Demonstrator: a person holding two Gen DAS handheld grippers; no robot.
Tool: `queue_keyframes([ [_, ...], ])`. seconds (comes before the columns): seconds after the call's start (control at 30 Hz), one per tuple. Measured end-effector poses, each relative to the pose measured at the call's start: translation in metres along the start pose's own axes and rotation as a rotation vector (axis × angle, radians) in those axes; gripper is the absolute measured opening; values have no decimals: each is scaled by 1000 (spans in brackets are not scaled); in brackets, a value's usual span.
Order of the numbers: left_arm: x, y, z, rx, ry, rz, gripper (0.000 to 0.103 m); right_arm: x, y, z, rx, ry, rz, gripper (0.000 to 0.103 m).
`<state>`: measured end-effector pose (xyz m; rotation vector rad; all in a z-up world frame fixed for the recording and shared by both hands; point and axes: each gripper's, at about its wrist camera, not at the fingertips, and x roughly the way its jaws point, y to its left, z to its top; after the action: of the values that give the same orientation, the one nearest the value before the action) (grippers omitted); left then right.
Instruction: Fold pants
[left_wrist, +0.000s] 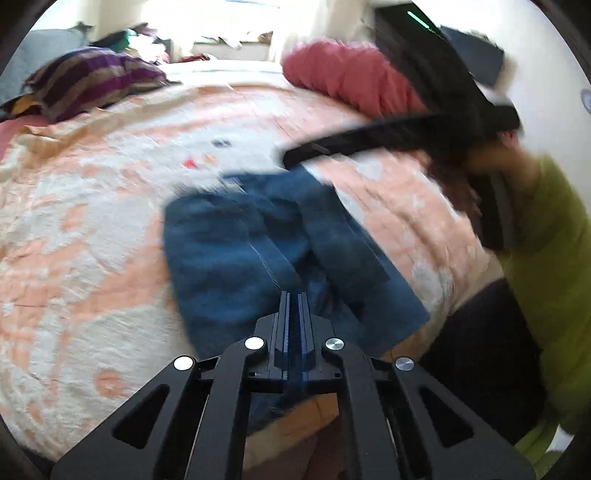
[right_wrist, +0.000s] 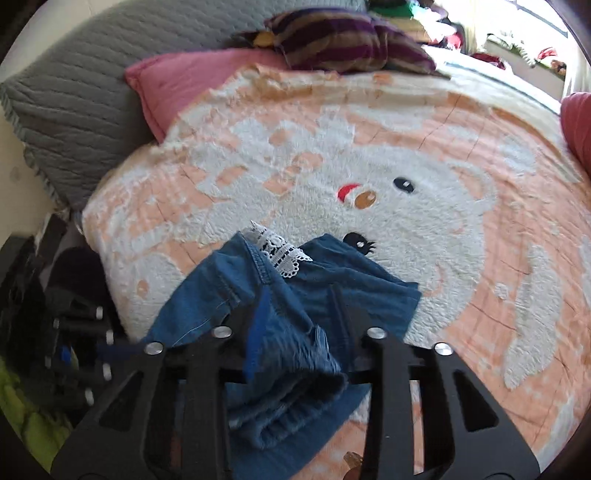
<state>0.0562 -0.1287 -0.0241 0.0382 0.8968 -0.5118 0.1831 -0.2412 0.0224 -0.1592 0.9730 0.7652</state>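
Fold only begun, as judged: blue denim pants w/ white lace trim (right_wrist: 291, 295) bunched in a loose heap on the fluffy peach-and-white bear-face blanket (right_wrist: 461, 229), legs not squared, most folding left. Left black 2-finger gripper (left_wrist: 294, 299) pinched fully together, blue cloth just ahead and under tips, thin edge possibly nipped, can't tell. Right black 2-finger gripper (right_wrist: 299, 299) at narrow-to-mid gap w/ thick denim fold bulging between its fingers, apparently gripped, near bed's front edge
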Motion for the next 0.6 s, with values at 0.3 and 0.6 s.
queue_keyframes([
  [0.3,11,2,-24,11,62,-45,0,47,22,-4,-127,134,44,35],
  [0.6,11,14,-26,-13,52,-75,0,34,20,-2,-108,97,87,46],
])
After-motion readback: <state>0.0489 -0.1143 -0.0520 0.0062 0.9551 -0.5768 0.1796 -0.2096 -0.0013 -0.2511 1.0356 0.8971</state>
